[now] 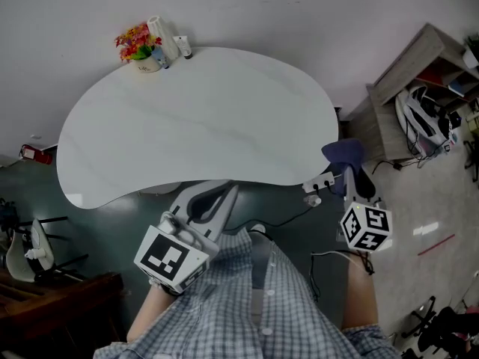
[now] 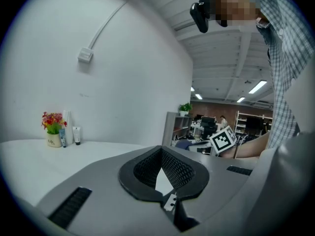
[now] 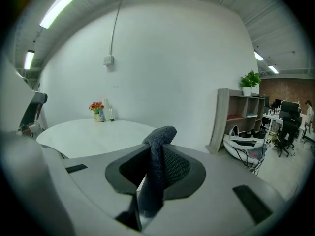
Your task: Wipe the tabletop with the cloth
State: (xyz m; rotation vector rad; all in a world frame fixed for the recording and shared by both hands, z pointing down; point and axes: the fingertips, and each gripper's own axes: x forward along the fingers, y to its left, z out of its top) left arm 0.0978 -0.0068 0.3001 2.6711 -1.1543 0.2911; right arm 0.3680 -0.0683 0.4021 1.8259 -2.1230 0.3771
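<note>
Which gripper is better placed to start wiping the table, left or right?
Right. The right gripper is clamped on the cloth beside the tabletop's right edge. The left gripper is shut on nothing, at the near edge.

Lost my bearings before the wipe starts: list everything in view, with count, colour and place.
table: one, white, centre of the head view
flower pot: one, red flowers, table's far left edge
tubes: about three, mostly white, beside the flower pot
shelf unit: one, pale wood, on the floor right of the table
cloth: one, dark blue, off the table by its right end
shirt: one, checked, bottom of the head view
left claw: one, grey, shut on nothing, at the table's near edge
right claw: one, grey, shut on the cloth
</note>
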